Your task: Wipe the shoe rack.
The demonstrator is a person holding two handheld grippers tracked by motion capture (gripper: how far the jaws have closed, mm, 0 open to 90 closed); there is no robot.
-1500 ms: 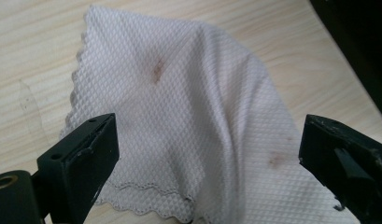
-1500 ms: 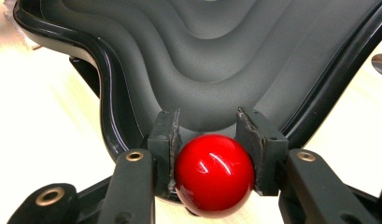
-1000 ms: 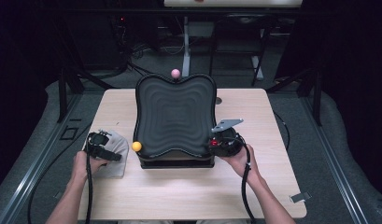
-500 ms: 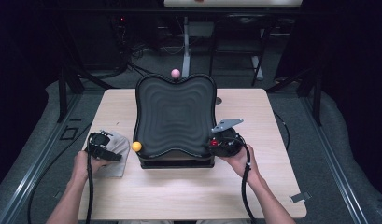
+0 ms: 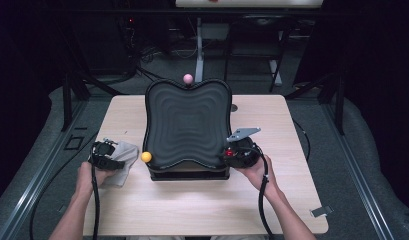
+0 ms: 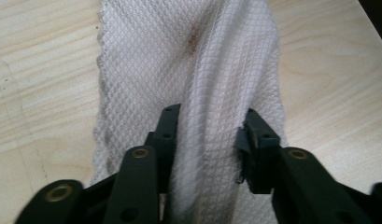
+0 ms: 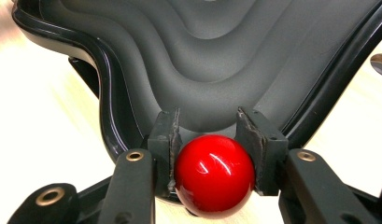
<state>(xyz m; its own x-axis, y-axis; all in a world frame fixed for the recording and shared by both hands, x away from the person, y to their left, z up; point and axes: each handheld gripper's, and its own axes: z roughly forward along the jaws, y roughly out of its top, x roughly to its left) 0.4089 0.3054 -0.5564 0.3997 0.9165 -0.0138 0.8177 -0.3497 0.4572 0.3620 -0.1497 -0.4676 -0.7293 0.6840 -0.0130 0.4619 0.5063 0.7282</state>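
The tray (image 5: pixel 187 125), a black rippled slab on a stand at the table's (image 5: pixel 192 210) middle, serves as the landmark. Well left of its near-left corner lies a pale cloth (image 5: pixel 123 160), flat on the wood apart from one raised ridge. The left gripper (image 5: pixel 106 155) sits over that cloth; in the left gripper view its jaws have just been closing and now pinch the cloth's (image 6: pixel 202 84) ridge between the pads, the fabric bunched up between them. Just beside the tray's near-left corner a yellow knob (image 5: pixel 146 156) sticks out. At the tray's far edge, centred, stands a pink knob (image 5: pixel 188 78). At the tray's near-right corner the right gripper (image 5: pixel 232 153) is clamped on a red knob (image 5: pixel 229 152); the right gripper view shows the ball (image 7: pixel 214 170) held squarely between both pads, with the tray's rim (image 7: pixel 109 107) curving away behind it.

The step in hand looks like taking up the cloth while the right hand steadies the tray by its knob. The grip on the fabric seems only just made, so the next move likely calls for lifting the cloth clear of the table without letting the ridge slip out, then carrying it rightward onto the tray's rippled face. The right hold should stay firm, lest the tray tilt.
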